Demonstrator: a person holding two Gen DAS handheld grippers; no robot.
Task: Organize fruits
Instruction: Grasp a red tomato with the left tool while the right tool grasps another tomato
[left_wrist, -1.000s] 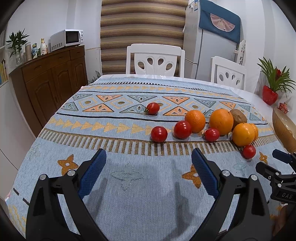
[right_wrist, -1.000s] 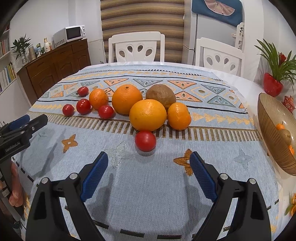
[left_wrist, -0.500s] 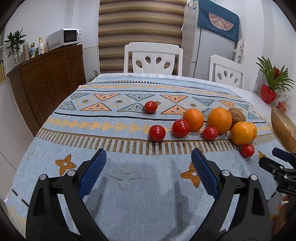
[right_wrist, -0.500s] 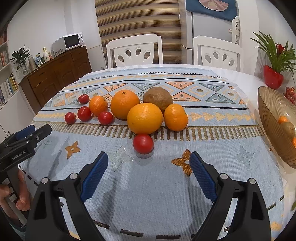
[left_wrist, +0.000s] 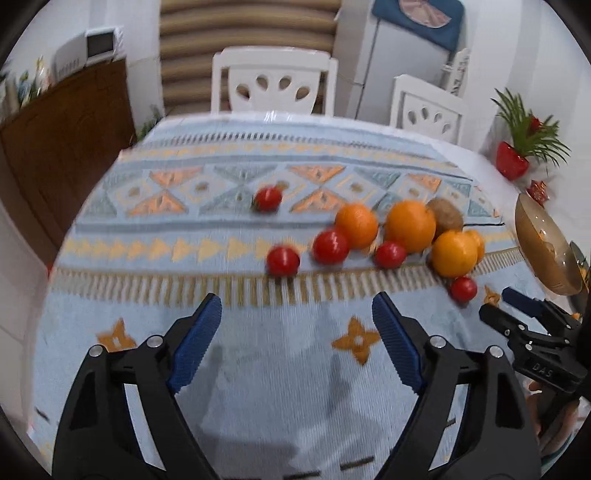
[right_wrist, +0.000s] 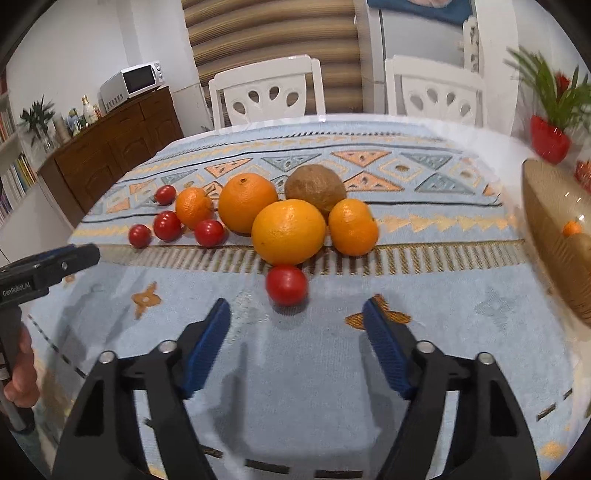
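Left wrist view: left gripper (left_wrist: 295, 317) is hanging wide apart & empty, w/ tomatoes (left_wrist: 283, 260) and oranges (left_wrist: 410, 226) lying ahead on the tablecloth (left_wrist: 258, 369).

Right wrist view: right gripper (right_wrist: 297, 321) is gaping wide, nearest tomato (right_wrist: 286, 284) sitting just ahead, bowl (right_wrist: 554, 251) waiting at right. Risk: a finger nudging it, so it's rolling off.

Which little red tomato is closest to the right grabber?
The tomato sitting alone in front of the big orange, just ahead of the open right gripper. The other four tomatoes cluster farther off to the left.
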